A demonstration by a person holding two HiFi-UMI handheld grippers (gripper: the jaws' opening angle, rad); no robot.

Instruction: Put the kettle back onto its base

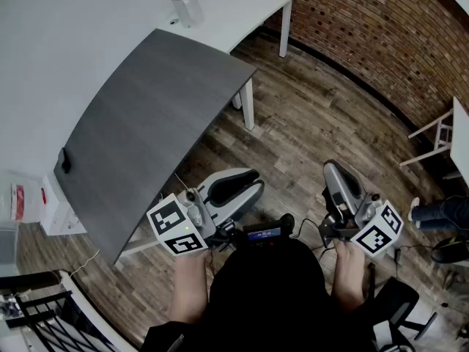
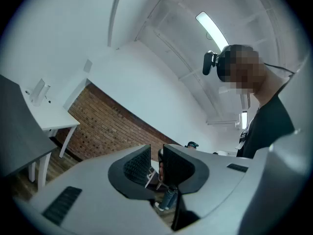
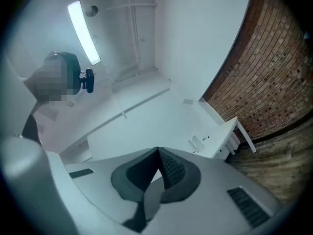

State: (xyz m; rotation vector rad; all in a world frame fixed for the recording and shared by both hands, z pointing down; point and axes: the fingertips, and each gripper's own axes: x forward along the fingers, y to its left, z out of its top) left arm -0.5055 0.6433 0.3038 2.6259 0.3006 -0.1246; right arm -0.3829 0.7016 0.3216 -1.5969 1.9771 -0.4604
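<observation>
Close against the person's front, the left gripper and the right gripper are hovering side by side over the wooden floor, both pointing roughly level and out into the room. They are standing well apart from the grey table and from the white table beyond it.

Neither the kettle nor its base is showing in any view. The visible top of the grey table is bare, and the white table is carrying only a small pale object too small to identify. So the task is not yet under way, and the kettle has yet to be found.

As a judgement, a kettle would be handling as a stiff, smooth-sided thing, heavier and prone to sloshing if it is holding water, and its rounded body would be slipping easily between flat pads. The handle would be the place to grip, closing across its upper part so that the body is hanging upright beneath and can be lowered squarely onto the base.

Both pairs of jaws are clenched on nothing. The left gripper's pads are leaving only a thin slit between them, with just the distant room showing through. The right gripper's pads are meeting at their tips, with nothing caught between.
</observation>
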